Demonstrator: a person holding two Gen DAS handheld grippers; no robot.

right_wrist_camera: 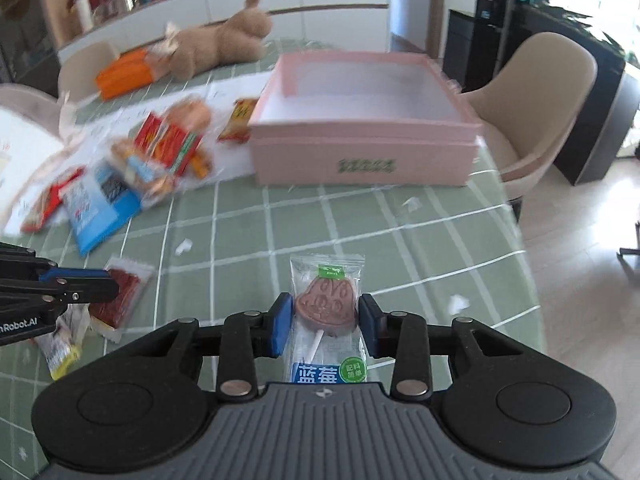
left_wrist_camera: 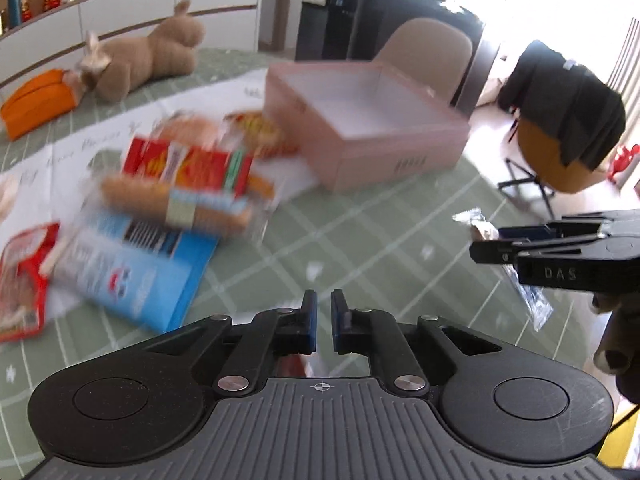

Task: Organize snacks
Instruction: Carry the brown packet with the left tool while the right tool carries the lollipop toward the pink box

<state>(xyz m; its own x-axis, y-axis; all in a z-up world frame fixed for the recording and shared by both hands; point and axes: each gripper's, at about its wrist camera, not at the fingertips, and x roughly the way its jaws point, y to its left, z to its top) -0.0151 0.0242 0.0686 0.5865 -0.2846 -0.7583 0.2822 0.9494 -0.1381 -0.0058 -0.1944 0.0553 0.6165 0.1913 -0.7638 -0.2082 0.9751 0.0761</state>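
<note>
My right gripper [right_wrist_camera: 325,322] is shut on a clear-wrapped brown lollipop packet [right_wrist_camera: 326,300] with a blue label, held above the green checked tablecloth [right_wrist_camera: 400,232]. In the left wrist view the same right gripper [left_wrist_camera: 476,246] comes in from the right edge, and the lollipop packet [left_wrist_camera: 534,304] sticks out on both sides of it. My left gripper [left_wrist_camera: 324,320] is shut, with no snack visible between its blue pads. A red snack packet [right_wrist_camera: 122,296] lies just past the left gripper [right_wrist_camera: 114,284]. The open pink box [right_wrist_camera: 360,120] stands ahead. A blurred pile of snack packs [left_wrist_camera: 184,184] sits to its left.
A plush rabbit [right_wrist_camera: 220,44] and an orange pouch [right_wrist_camera: 124,72] lie at the table's far side. Loose wrappers [right_wrist_camera: 60,348] are at the near left. Small white paper scraps dot the cloth. A beige chair [right_wrist_camera: 552,92] stands right of the box, and a black chair [left_wrist_camera: 560,120] beyond the table edge.
</note>
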